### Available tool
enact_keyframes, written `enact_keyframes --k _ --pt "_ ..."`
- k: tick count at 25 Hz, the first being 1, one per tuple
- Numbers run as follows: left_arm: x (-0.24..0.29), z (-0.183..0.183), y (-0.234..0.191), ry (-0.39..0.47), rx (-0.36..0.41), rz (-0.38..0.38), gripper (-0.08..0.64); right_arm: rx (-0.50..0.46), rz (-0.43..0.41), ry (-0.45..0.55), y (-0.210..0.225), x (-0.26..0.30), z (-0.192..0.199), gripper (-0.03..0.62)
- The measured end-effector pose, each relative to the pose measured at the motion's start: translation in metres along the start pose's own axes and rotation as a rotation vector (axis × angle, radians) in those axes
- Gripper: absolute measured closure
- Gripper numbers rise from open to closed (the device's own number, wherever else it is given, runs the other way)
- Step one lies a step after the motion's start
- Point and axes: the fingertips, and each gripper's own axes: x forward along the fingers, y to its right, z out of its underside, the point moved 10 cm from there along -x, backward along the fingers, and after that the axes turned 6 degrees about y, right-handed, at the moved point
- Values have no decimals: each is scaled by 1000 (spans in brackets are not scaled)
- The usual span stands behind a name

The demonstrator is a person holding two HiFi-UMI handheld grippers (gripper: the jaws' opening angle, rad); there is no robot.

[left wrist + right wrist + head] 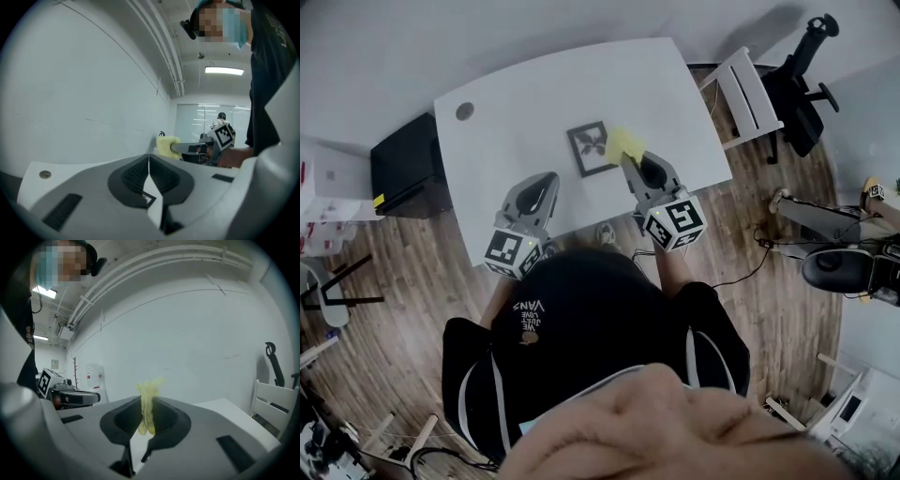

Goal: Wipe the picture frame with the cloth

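A small dark picture frame with a leaf print lies flat in the middle of the white table. My right gripper is shut on a yellow cloth, which rests over the frame's right edge. The right gripper view shows the cloth pinched upright between the jaws. My left gripper is shut on nothing, resting near the table's front edge to the left of the frame. From the left gripper view the cloth and the right gripper show beyond its closed tips.
A black cabinet stands left of the table. A white chair and a black office chair are at the right. A round cable hole marks the table's far left corner. The floor is wood.
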Motion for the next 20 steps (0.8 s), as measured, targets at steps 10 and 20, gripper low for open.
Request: enact_keyframes --k 10,20 --pt "3 2 5 -13 -7 4 543 57 12 14 -17 -32 -1 548" --pt "6 0 5 -6 -13 -1 543 90 10 -1 -22 -45 0 548"
